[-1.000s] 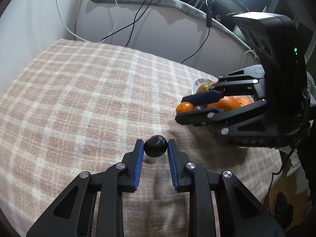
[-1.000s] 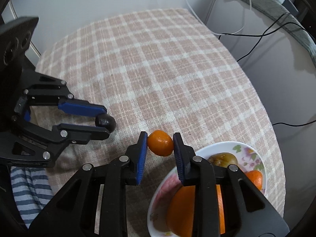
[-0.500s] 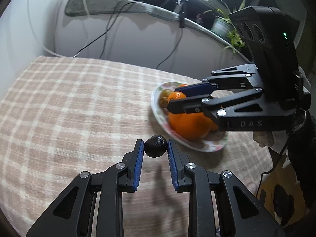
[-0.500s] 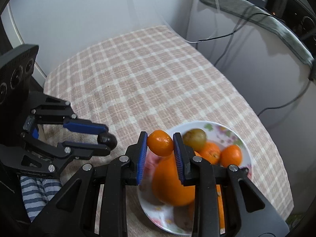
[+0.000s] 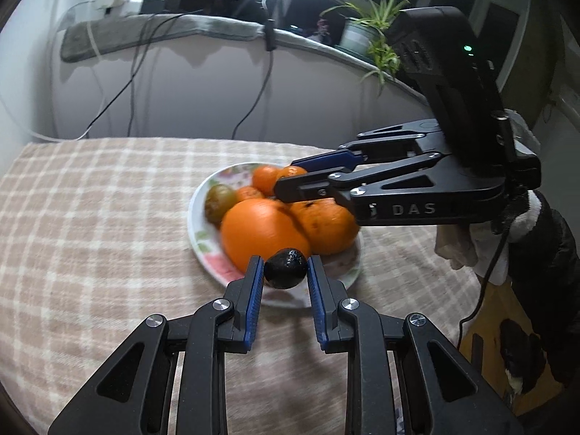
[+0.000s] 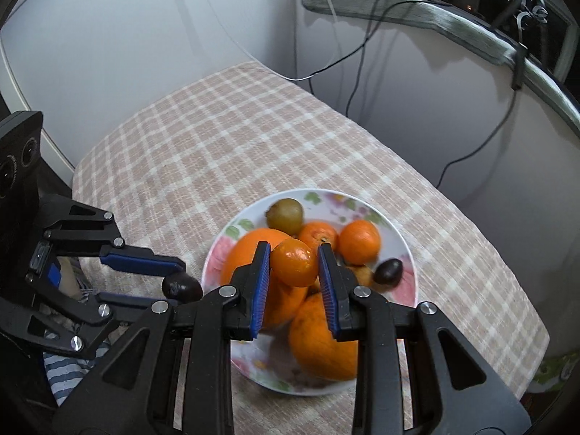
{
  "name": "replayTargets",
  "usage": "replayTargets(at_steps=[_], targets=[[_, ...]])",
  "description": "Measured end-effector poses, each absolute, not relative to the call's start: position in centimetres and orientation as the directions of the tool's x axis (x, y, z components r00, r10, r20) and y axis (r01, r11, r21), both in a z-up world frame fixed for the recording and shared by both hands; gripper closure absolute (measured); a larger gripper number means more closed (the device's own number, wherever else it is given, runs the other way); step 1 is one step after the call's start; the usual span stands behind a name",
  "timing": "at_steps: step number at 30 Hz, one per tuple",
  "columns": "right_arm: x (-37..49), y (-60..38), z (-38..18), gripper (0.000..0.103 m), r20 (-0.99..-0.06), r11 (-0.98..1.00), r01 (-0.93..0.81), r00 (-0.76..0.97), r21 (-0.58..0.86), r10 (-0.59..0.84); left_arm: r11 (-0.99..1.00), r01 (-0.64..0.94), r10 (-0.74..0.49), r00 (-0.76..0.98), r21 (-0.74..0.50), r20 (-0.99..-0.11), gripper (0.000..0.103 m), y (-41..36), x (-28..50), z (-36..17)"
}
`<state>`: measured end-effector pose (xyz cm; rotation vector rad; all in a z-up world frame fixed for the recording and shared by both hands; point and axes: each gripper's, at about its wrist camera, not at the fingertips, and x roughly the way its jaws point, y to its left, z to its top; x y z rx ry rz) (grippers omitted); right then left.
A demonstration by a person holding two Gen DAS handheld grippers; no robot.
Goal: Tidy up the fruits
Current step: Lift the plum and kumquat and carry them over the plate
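My left gripper (image 5: 284, 266) is shut on a small dark, nearly black fruit (image 5: 285, 268), held over the near rim of a floral plate (image 5: 197, 195). My right gripper (image 6: 294, 262) is shut on a small orange (image 6: 294, 261) above the plate's (image 6: 407, 246) middle. The plate holds two large oranges (image 5: 261, 232), smaller oranges (image 6: 359, 237), a greenish fruit (image 6: 285, 212) and a dark fruit (image 6: 388, 271). In the left wrist view the right gripper (image 5: 290, 177) reaches in from the right over the plate. The right wrist view shows the left gripper (image 6: 181, 282) at the plate's left edge.
A beige checked cloth (image 6: 224, 137) covers the table. Cables (image 5: 127, 83) hang down the white wall behind, under a grey-padded ledge (image 5: 163, 29) with a potted plant (image 5: 366, 36). A striped sleeve (image 6: 65, 369) shows at lower left of the right wrist view.
Both grippers have carried their fruits across the cloth to the plate and risen a little; the plate now lies right beneath them. Both have rolled slightly. Grips are unchanged.
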<state>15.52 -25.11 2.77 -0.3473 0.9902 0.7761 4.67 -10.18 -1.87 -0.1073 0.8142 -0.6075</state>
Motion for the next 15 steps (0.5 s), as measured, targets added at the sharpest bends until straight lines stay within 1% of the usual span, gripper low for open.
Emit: replayTargets(at_steps=[15], targets=[[16.7,-28.3,2.7,0.075,-0.829,0.73,-0.67,0.326,0.136,0.454,0.804,0.537,-0.545,0.495,-0.255,-0.677,0.08,-15.3,4.7,-1.9]])
